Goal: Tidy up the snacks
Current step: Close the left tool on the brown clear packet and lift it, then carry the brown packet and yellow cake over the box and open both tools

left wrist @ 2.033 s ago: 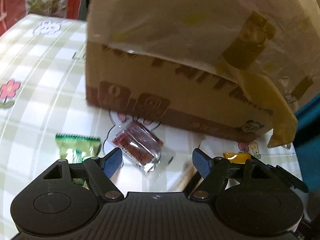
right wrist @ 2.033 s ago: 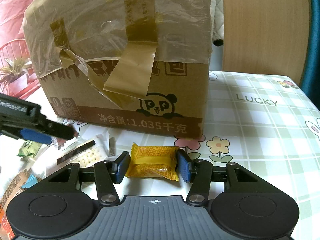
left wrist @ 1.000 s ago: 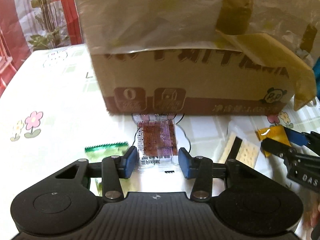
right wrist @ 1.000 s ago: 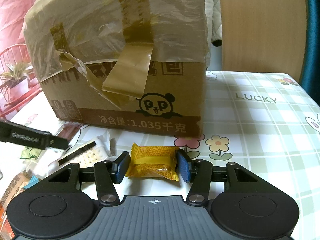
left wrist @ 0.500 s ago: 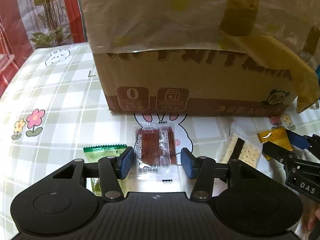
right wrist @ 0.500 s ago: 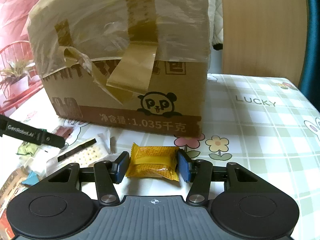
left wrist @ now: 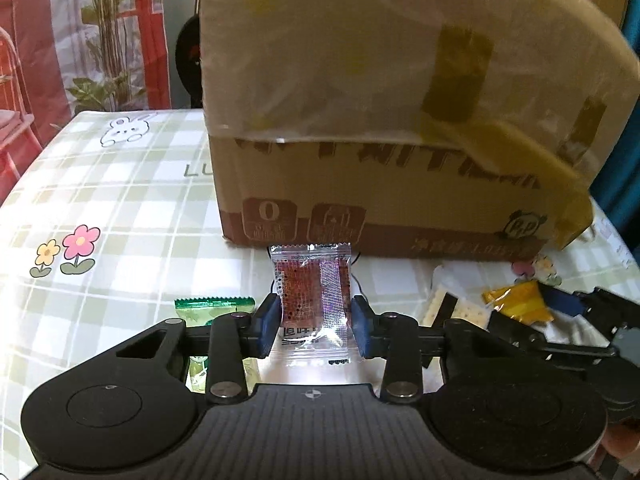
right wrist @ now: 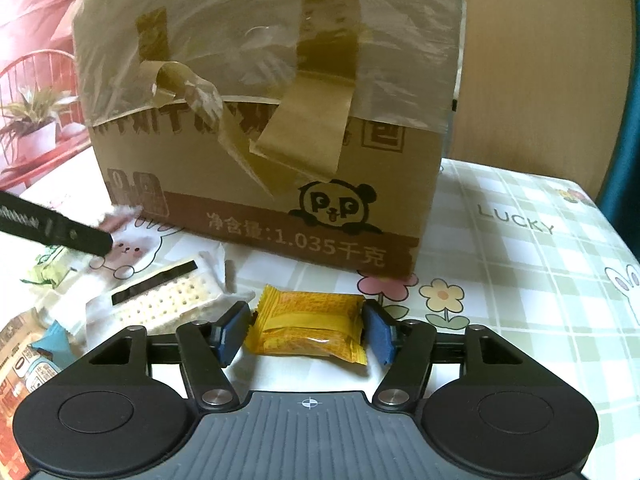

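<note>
Left claw (left wrist: 314, 330): clenched on the clear packet of red snack (left wrist: 311, 300); both blue pads pressed its side edges after the jaws had just been closing; low centre of the left wrist frame.
Red snack packet: upright between the pads, its serrated top edge reaching up in front of the lower band of the cardboard box (left wrist: 380, 120); whether its bottom edge touched the surface (left wrist: 120, 184) I could not tell.
Right claw (right wrist: 306, 330): released; its jaws had just been opening, and a small gap showed between each blue pad and the yellow snack packet (right wrist: 308, 330).
Yellow snack packet: lying flat on the checked surface between the right claw's pads, low centre of the right wrist frame, just in front of the box's panda print.
Cardboard box: standing on the surface, filling the upper middle of both frames, its upper half wrapped in clear film and brown tape.
Cracker packet (right wrist: 164, 300): lying left of the yellow packet in the right wrist frame, a black strip across it.
Green packet (left wrist: 212, 308): lying on the surface at lower left of the left wrist frame, partly hidden behind the left claw's finger.
Plant (left wrist: 104, 40): upper left of the left wrist frame, beyond the surface.
</note>
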`<state>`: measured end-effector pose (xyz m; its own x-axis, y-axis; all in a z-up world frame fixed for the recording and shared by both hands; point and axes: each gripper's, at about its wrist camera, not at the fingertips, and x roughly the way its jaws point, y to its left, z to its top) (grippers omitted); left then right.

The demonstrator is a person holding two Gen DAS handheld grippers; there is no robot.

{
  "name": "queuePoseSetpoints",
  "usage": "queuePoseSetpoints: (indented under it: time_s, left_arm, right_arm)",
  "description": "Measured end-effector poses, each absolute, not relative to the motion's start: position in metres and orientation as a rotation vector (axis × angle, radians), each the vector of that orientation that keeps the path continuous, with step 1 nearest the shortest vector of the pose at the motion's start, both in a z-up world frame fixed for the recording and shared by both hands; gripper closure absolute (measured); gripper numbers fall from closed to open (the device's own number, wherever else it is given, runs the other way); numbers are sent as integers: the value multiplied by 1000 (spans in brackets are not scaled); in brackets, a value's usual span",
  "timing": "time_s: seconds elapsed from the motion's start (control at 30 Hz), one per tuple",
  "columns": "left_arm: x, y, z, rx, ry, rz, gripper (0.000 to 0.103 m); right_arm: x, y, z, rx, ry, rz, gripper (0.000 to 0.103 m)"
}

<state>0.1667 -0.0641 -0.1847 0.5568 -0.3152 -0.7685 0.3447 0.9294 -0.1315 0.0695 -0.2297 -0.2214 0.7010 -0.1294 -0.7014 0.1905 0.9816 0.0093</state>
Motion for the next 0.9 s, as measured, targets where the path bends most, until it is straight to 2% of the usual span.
queuePoseSetpoints:
  time_s: [0.1,0.17,0.27,0.6,0.9]
  left_arm:
    - [166,-59,-181,15,888,-391,63]
    - [166,-58,-180,8,881,-391,63]
    - [164,-56,-173,1,866,-393,63]
    - [159,-54,-151,-13,809,-390,63]
    - [150,-54,-119,-19,700,-396,63]
  right_arm:
    - [70,-230,-222,86,771,-182,49]
    - [68,-232,-222,101,762,-187,57]
    - [62,-235,-220,125,750,-200,60]
    - [43,-249,-201,213,676,-217,60]
    - [27,-260,-159,209,548,-245,60]
